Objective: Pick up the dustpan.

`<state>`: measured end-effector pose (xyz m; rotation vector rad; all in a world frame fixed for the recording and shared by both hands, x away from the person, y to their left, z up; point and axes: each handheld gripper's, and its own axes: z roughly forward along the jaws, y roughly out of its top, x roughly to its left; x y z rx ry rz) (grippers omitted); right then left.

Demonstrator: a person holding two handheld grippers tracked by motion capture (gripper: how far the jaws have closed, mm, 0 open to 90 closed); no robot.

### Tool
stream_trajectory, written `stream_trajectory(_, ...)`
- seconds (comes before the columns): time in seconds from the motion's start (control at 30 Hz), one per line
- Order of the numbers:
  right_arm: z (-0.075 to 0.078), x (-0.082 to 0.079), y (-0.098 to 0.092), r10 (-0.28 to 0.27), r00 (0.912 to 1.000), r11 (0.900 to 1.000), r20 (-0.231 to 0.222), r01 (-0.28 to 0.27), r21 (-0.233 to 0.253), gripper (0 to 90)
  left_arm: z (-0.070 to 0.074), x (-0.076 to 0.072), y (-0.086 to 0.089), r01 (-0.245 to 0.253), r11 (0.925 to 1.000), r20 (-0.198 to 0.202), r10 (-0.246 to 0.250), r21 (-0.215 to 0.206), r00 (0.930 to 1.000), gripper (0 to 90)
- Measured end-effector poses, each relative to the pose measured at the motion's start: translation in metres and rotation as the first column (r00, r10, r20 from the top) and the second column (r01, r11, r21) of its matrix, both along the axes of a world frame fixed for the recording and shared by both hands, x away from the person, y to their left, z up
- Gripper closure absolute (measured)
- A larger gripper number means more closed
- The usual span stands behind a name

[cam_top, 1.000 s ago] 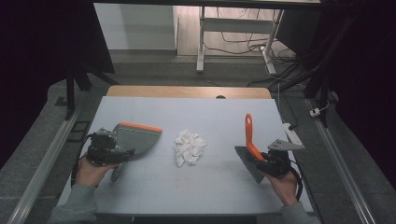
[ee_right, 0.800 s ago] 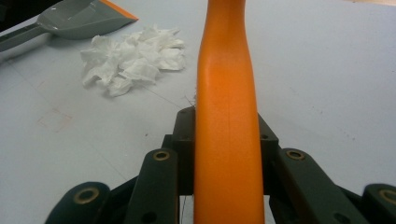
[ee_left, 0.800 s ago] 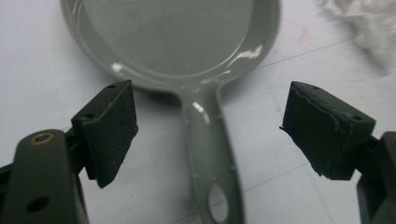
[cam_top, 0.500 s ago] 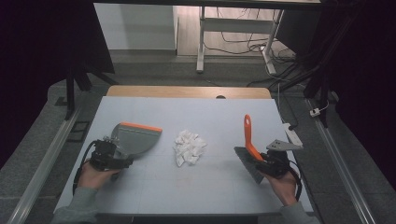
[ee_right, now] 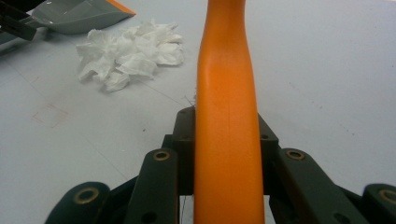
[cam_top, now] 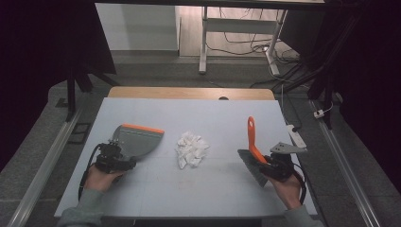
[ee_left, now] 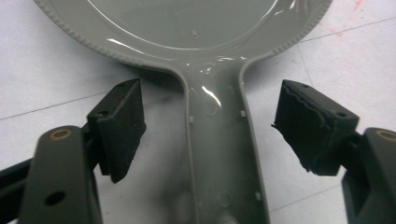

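From the high view, my left gripper point(cam_top: 115, 160) sits at the handle end of the grey dustpan point(cam_top: 138, 140) lying on the table point(cam_top: 217, 118), with a heap of crumpled tissue point(cam_top: 191, 149) just to its right; my right gripper point(cam_top: 275, 165) holds the brush point(cam_top: 252, 142) by its orange handle.

In the left gripper view, my jaws stand wide on either side of the dustpan handle point(ee_left: 224, 135), not touching it.

In the right gripper view, my jaws are clamped around the orange handle point(ee_right: 226, 112), and the tissue lies ahead to the left.
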<state>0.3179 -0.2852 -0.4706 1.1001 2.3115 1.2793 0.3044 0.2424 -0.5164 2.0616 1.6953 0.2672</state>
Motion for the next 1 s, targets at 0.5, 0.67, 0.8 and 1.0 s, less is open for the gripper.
stream_trajectory(0.5, -0.0013, 0.0005, -0.0003, -0.005, 1.0, 1.0, 0.003, 0.005, -0.011, 71.0, -0.0053, 0.0028, 0.0046, -0.015, 0.9968, 0.013, 0.016, -0.078, 0.9998, 51.7)
stream_trajectory(0.67, -0.0014, 0.0005, -0.0006, -0.006, 1.0, 1.0, 0.004, 0.007, -0.01, 71.0, -0.0055, 0.0028, 0.005, -0.005, 0.9958, 0.013, 0.007, -0.091, 0.9999, 58.8)
stream_trajectory(0.8, -0.0016, 0.0006, -0.0006, -0.007, 1.0, 1.0, 0.005, 0.007, -0.012, 71.0, -0.0053, 0.0027, 0.0058, -0.006, 0.9953, 0.014, 0.007, -0.097, 0.9999, 59.3)
stream_trajectory(1.0, -0.0015, 0.0005, -0.0017, -0.011, 0.9999, 1.0, 0.007, 0.011, -0.014, 71.0, -0.0054, 0.0025, 0.0071, -0.007, 0.9955, 0.014, 0.008, -0.094, 0.9999, 60.7)
